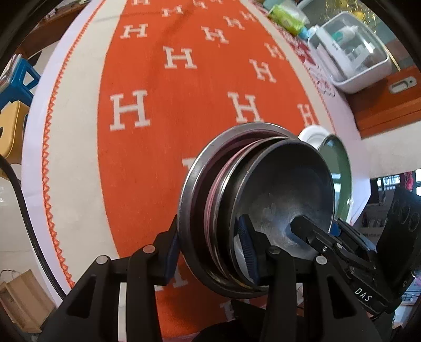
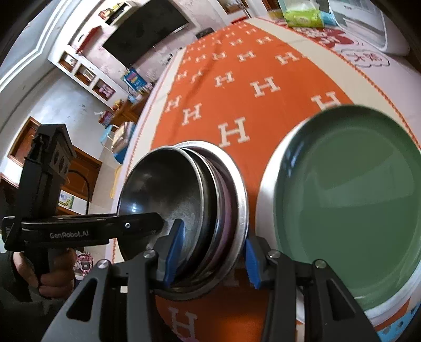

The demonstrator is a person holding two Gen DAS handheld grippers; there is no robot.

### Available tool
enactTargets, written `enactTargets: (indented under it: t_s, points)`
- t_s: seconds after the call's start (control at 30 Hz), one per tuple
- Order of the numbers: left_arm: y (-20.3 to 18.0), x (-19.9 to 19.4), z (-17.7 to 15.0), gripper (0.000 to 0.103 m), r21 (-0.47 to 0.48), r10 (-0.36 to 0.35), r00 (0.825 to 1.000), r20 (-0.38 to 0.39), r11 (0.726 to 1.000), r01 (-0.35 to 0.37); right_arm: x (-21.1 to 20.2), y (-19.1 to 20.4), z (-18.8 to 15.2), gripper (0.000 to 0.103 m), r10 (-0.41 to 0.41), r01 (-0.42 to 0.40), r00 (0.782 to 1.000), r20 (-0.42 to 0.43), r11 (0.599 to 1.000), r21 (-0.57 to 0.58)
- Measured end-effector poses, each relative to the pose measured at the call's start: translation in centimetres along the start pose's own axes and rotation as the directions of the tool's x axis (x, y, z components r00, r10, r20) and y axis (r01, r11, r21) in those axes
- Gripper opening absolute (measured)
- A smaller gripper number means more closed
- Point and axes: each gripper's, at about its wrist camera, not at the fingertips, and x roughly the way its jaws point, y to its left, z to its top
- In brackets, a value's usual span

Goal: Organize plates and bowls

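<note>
A stack of several nested metal bowls [image 1: 263, 189] [image 2: 168, 189], one with a pink rim, is over the orange cloth. My left gripper [image 1: 209, 250] is shut on its near rim, one pad inside the top bowl and one finger outside. My right gripper [image 2: 211, 256] [image 1: 318, 226] is shut on the opposite rim in the same way. In the right wrist view one finger [image 2: 142, 222] of the left gripper reaches into the top bowl from the left. Just beside the stack lies a green plate [image 2: 347, 205] [image 1: 339, 173] on a white dish [image 2: 267, 189].
The orange tablecloth [image 1: 158, 131] with white H marks covers a long table. A white plastic box [image 1: 350, 55] and a green packet [image 1: 286, 18] stand at the far right edge. A blue stool [image 1: 18, 79] is off the left edge. A person's hand [image 2: 52, 278] holds the left gripper's handle.
</note>
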Motion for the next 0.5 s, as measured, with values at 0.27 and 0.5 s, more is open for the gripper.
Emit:
enactTargets:
  t_s: [0.27, 0.5]
  points:
    - [-0.6, -2.0, 0.4, 0.040, -0.002, -0.051, 0.994, 0.097, 0.999, 0.052, -2.4, 0.0, 0.7, 0.043, 0.050, -0.047, 0.992, 0.117, 0.998, -0.028]
    - [-3.0, -2.1, 0.9, 0.039, 0.015, -0.092, 0.987, 0.129, 0.996, 0.090, -4.7, -1.3, 1.4, 0.039, 0.054, -0.050, 0.982, 0.180, 0.998, -0.023]
